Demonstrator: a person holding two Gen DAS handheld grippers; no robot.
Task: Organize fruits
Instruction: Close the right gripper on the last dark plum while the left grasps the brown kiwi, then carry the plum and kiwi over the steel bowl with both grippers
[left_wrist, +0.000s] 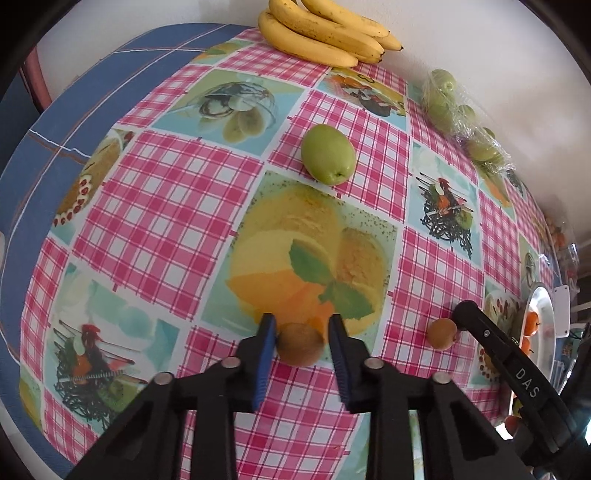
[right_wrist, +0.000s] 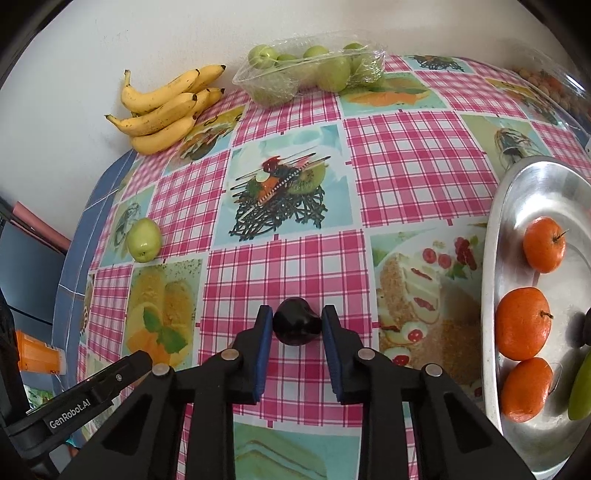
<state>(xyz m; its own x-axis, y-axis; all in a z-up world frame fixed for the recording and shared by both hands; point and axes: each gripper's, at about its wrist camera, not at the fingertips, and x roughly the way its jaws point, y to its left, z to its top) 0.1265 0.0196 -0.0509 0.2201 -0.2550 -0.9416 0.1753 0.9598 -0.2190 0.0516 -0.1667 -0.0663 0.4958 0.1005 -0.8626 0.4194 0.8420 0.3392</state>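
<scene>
My left gripper (left_wrist: 301, 325) points down at the checked tablecloth (left_wrist: 166, 206), shut on a small brown kiwi (left_wrist: 301, 345) that rests on the cloth between its blue pads. My right gripper (right_wrist: 295, 317) is shut on a glossy dark purple fruit (right_wrist: 295, 328), also resting on the cloth. In the left wrist view, a second small brown fruit (left_wrist: 441, 334) lies against the tip of the other gripper's black finger (left_wrist: 480, 328). A metal tray (right_wrist: 495, 258) at the right holds three oranges (right_wrist: 522, 323) and a green fruit (right_wrist: 581, 387).
A loose green fruit (left_wrist: 328, 153) lies on the cloth beyond the kiwi. Bananas (right_wrist: 166, 107) and a clear wrapped pack of green fruits (right_wrist: 314, 74) sit by the white wall. The table edge drops off at the left, over a blue cloth (left_wrist: 55, 122).
</scene>
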